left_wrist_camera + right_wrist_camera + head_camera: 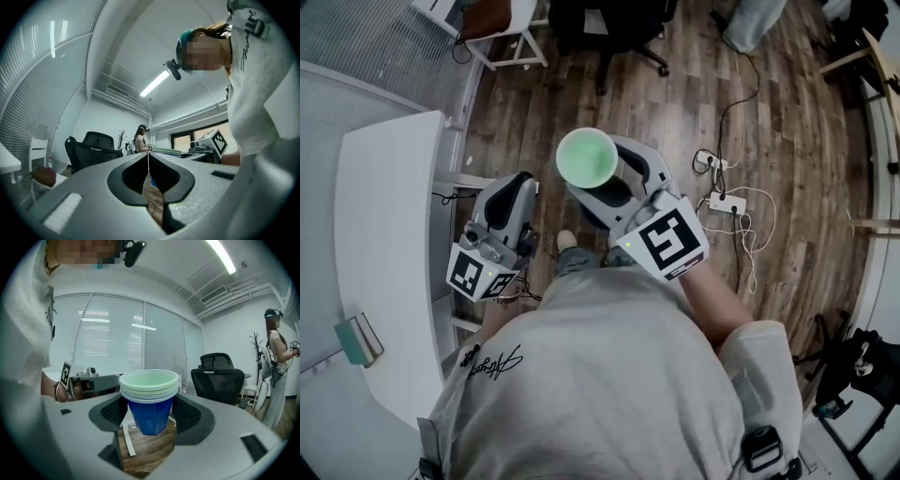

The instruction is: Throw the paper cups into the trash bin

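Grey jaws of the right gripper clamp an upright stack of nested paper cups, blue outside and pale green inside, held above the brown wooden plank floor. The left gripper has its jaws pressed together on nothing, near the white table.

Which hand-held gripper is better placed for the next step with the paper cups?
Right: the right hand-held gripper holds the stacked paper cups between its jaws; the left hand-held gripper is shut, empty.
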Tool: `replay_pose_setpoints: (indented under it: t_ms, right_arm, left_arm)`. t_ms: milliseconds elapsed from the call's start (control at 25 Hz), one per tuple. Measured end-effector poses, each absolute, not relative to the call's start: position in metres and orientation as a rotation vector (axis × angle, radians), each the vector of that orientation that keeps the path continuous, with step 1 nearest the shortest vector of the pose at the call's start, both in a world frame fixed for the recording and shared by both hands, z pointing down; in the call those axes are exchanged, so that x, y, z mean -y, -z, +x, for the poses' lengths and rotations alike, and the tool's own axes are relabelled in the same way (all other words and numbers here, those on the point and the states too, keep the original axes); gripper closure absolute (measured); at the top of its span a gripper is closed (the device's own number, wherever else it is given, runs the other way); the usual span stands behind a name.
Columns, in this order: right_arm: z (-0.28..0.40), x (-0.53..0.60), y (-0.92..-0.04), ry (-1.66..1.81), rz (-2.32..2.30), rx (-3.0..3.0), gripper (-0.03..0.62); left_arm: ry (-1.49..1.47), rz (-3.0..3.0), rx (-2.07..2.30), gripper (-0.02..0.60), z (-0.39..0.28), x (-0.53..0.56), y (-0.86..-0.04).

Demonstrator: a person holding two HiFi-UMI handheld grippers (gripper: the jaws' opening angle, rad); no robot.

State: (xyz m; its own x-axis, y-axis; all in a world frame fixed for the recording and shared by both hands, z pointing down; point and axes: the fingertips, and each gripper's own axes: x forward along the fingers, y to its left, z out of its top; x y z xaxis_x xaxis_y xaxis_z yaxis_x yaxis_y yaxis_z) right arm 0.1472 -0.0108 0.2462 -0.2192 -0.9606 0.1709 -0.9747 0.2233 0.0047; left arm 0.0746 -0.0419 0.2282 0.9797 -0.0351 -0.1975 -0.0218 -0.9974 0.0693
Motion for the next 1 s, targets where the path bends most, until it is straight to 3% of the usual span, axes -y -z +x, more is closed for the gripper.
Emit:
replay_pose_setpoints:
  t_ms: [1000]
  right_arm:
    - [0.169,-0.019,-0.263,-0.25,2.19,2.111,0.301]
  left_arm:
    - [0.239,2.984,-0.407,0.572,0.112,0.031,-0.24]
